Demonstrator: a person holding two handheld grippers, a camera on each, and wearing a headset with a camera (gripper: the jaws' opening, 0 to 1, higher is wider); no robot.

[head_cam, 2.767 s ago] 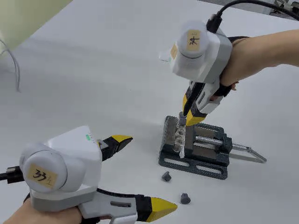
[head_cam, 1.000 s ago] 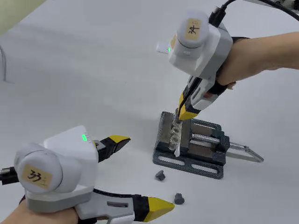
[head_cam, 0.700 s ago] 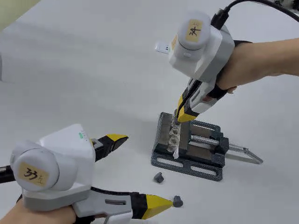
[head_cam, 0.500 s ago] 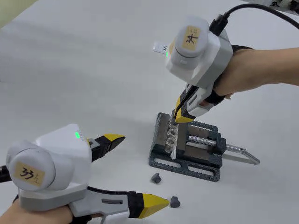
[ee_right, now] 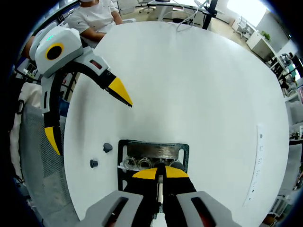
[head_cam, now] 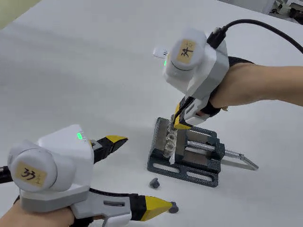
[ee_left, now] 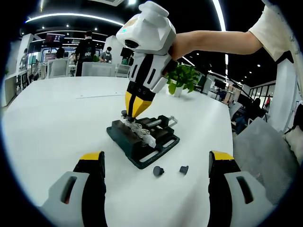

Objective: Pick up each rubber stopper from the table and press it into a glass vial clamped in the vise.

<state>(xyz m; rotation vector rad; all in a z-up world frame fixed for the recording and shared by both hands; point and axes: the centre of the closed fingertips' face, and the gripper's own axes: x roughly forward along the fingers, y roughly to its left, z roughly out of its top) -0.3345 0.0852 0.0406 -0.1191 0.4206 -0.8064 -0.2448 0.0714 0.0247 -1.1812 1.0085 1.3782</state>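
White table: right hand-held gripper closed at vials, left hand-held gripper wide.

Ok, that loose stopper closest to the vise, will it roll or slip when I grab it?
The stopper looks small, tapered and tipped on its side on the smooth table, so a nudge would probably roll it in a curve. Being rubber, it likely gives a little and grips rather than slips.
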